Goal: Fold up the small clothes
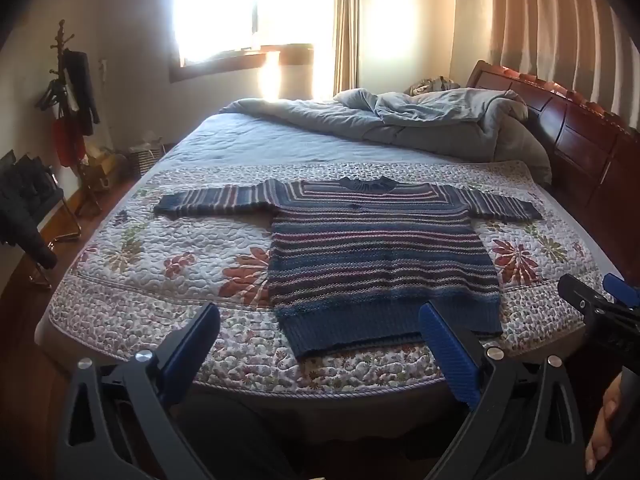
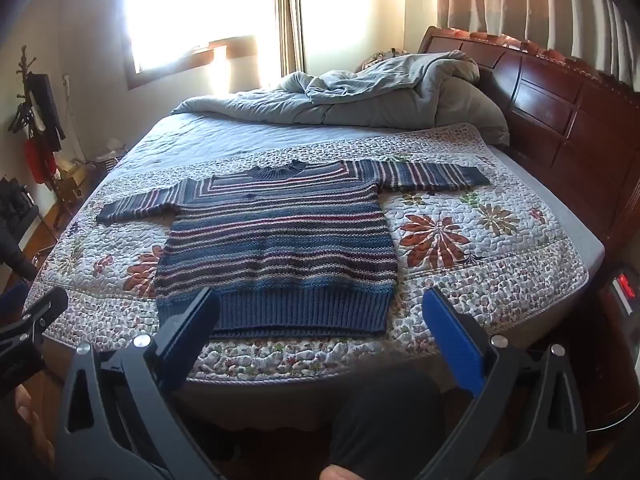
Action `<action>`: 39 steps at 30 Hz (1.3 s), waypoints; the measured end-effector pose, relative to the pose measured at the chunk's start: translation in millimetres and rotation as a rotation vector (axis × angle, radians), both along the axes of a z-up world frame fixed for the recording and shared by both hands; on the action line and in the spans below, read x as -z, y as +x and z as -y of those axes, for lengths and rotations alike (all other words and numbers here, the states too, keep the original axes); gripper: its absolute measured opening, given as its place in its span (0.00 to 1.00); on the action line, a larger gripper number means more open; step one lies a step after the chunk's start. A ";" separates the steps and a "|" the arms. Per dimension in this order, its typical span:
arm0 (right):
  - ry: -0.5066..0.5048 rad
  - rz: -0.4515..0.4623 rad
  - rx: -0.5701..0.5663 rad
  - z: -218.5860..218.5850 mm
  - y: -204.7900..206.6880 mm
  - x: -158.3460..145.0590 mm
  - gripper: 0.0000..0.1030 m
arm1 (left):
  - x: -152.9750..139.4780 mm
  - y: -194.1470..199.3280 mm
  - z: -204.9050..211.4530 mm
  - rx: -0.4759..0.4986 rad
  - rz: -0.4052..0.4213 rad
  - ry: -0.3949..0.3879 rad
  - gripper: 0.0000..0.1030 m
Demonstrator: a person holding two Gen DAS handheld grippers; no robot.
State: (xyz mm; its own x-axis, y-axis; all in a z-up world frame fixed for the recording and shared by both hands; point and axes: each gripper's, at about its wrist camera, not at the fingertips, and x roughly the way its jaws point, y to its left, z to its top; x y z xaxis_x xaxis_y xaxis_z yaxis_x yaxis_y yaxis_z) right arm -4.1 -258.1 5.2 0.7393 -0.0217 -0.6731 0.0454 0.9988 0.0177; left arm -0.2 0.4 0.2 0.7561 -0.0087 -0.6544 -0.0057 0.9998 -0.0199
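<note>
A small blue knitted sweater with red and white stripes (image 1: 376, 256) lies flat on the floral quilt, sleeves spread out to both sides, hem toward me; it also shows in the right wrist view (image 2: 280, 248). My left gripper (image 1: 320, 328) is open and empty, held just short of the hem near the bed's front edge. My right gripper (image 2: 320, 316) is open and empty, also just before the hem. The right gripper's tips show at the right edge of the left wrist view (image 1: 592, 296).
The floral quilt (image 1: 160, 264) covers the near half of the bed. A rumpled grey duvet (image 1: 420, 120) is piled at the far side. A dark wooden headboard (image 2: 560, 112) runs along the right. A coat stand (image 1: 68, 92) with clothes stands at left.
</note>
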 end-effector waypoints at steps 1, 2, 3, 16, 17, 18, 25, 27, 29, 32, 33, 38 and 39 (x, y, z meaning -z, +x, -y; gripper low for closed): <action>0.001 0.000 0.000 0.0 -0.1 0.0 0.98 | 0.1 0.1 0.1 0.000 -0.001 -0.001 0.96; 0.002 0.001 0.001 0.2 -0.3 -0.1 0.98 | 0.2 0.2 0.1 0.000 -0.002 -0.001 0.96; 0.004 0.001 0.002 0.4 -0.6 -0.2 0.98 | 0.4 0.4 0.4 0.000 -0.003 -0.001 0.96; 0.002 -0.003 0.001 -0.2 1.1 0.3 0.98 | -0.4 2.2 0.0 0.003 -0.008 -0.001 0.96; 0.001 -0.003 0.001 -0.3 1.1 0.4 0.98 | -1.3 1.4 -0.4 0.000 -0.006 -0.003 0.96; 0.003 -0.003 0.000 0.1 1.2 0.3 0.98 | -0.9 1.6 0.2 -0.001 -0.006 -0.002 0.96; 0.003 -0.003 0.001 -0.7 0.3 1.0 0.98 | -1.1 0.7 1.0 -0.004 -0.003 -0.004 0.96; 0.004 -0.002 0.001 0.4 1.1 2.2 0.98 | -1.7 0.8 1.0 -0.006 -0.003 -0.003 0.96; 0.004 -0.004 -0.001 0.6 1.7 2.8 0.98 | -2.2 1.2 1.1 -0.006 -0.003 -0.003 0.96; 0.001 -0.002 -0.003 0.9 0.2 1.6 0.98 | -3.5 1.2 0.6 -0.005 -0.002 -0.003 0.96; 0.000 -0.002 -0.002 0.6 0.4 0.8 0.98 | -3.9 1.4 0.8 -0.005 -0.002 -0.002 0.96; -0.001 0.000 -0.001 0.0 0.2 -0.7 0.98 | -6.7 1.7 -2.5 -0.009 0.002 -0.006 0.96; -0.001 0.000 -0.002 0.0 0.6 -1.2 0.98 | -6.7 1.7 -2.5 -0.009 0.002 -0.005 0.96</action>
